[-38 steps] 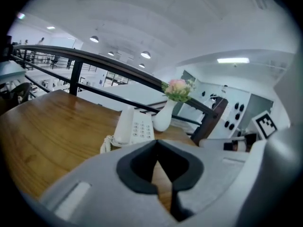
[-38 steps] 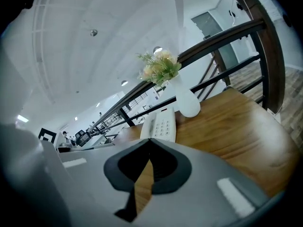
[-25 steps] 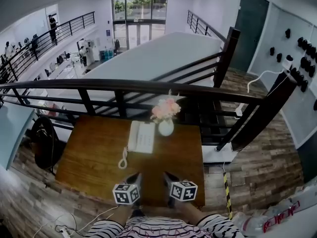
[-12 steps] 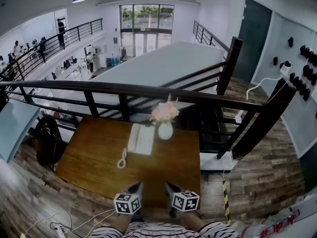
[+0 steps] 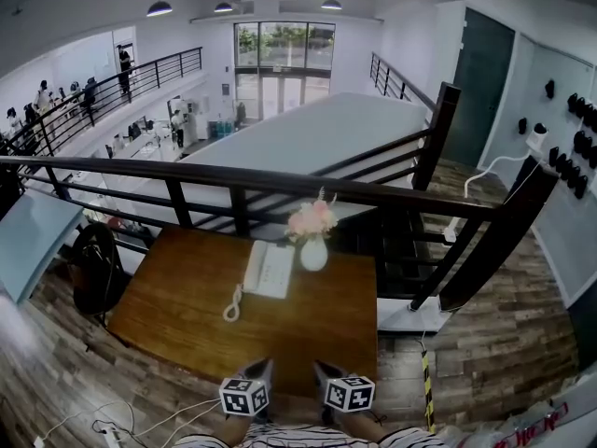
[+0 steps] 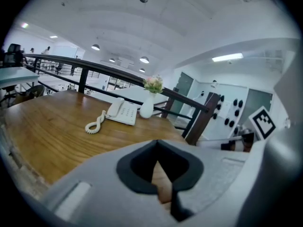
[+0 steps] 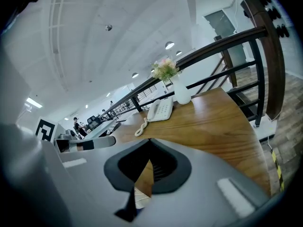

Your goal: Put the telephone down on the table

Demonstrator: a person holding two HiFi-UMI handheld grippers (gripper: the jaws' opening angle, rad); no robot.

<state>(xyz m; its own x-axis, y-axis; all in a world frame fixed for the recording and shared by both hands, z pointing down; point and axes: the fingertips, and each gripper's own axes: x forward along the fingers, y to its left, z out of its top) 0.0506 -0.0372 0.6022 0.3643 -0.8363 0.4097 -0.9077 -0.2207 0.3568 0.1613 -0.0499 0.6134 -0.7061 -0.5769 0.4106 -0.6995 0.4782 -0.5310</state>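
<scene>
You are holding the left tool (image 5: pixel 263 364) and the right tool (image 5: pixel 318 367) side by side over the desk's (image 5: pixel 177 297) near edge, both closed on nothing, their cubes showing square black-and-white markers. The telephone (image 5: pixel 269 269) is sitting at the desk's far side, just beside the flower vase (image 5: pixel 313 253).

TEXT: we read none | white corded telephone (image 5: pixel 269 269) keypad: too small | red print on white plastic sheet (image 5: pixel 527 430): blurred, illegible

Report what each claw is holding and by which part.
Nothing. The left claw and right claw are both shut and empty; the telephone lies on the table, apart from both.
</scene>
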